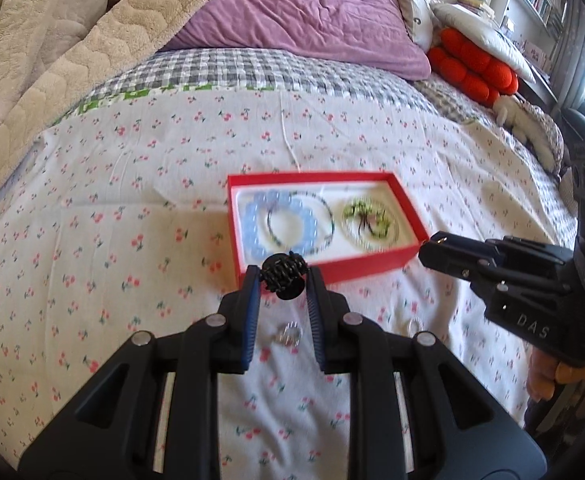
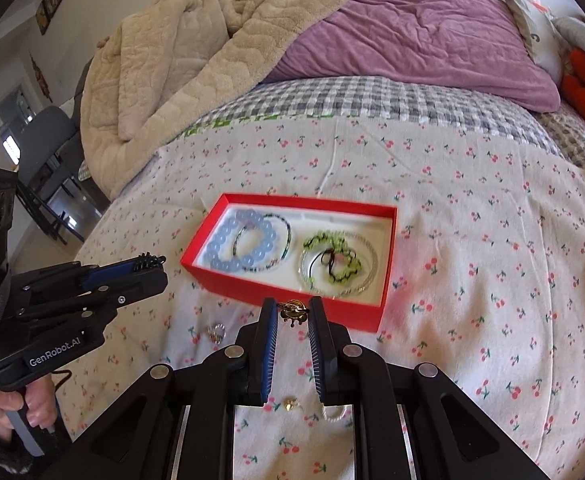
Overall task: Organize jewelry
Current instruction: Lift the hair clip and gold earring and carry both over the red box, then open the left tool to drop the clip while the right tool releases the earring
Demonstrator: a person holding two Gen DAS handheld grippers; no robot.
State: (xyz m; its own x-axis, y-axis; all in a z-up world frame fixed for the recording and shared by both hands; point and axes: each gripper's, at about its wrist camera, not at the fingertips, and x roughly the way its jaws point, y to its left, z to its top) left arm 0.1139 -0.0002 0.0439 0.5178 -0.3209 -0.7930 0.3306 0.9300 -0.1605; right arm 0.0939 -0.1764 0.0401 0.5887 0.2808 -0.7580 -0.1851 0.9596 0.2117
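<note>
Cherry-print bedspread (image 1: pixel 92 208); left tongs (image 1: pixel 283 276) around blurry black coil (image 1: pixel 283 274), right tongs (image 2: pixel 291 312) around small gold trinket (image 2: pixel 292 311).

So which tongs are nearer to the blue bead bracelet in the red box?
Left. The left tongs, holding a black coiled piece, are just before the blue bead bracelet; the right tongs are nearer the green one.

"genrobot.ai" on left tongs (image 2: pixel 148 266)
</note>
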